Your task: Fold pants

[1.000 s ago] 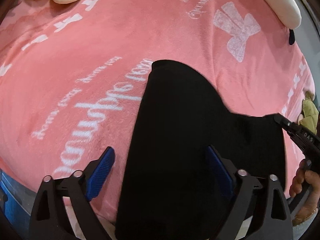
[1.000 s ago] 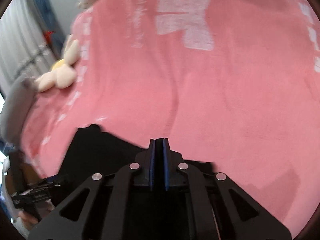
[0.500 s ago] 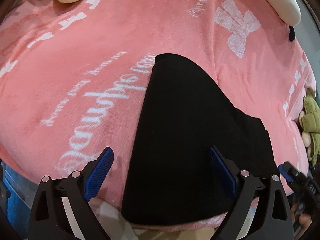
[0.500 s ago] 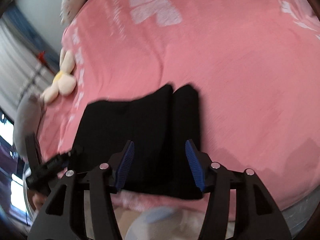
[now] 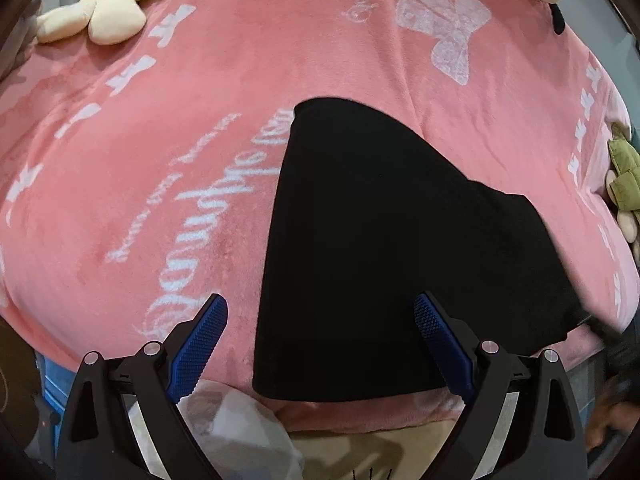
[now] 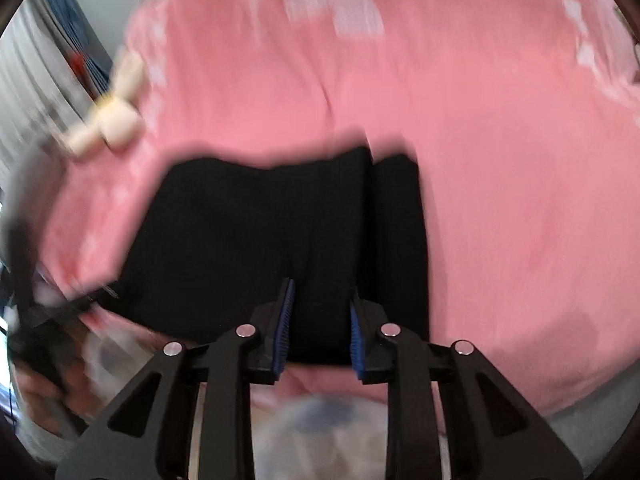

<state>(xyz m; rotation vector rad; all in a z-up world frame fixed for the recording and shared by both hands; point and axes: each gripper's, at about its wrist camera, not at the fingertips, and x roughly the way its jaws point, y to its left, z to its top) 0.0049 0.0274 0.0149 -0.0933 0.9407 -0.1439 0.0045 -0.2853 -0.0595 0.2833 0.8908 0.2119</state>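
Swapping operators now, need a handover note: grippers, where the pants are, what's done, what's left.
Left gripper: open wide, empty, hovering over the near edge of the pants.
Right gripper: jaws closing, nothing visibly pinched; it sits above the pants' near edge, and that view is blurred.
Pants: black, lying as a folded bundle on the pink blanket, near its front edge; a fold line shows toward the right side in the right wrist view.
Done: at least one fold appears made.
Left: probably one more fold or a tidy-up; can't tell from these views whether the bundle is final.
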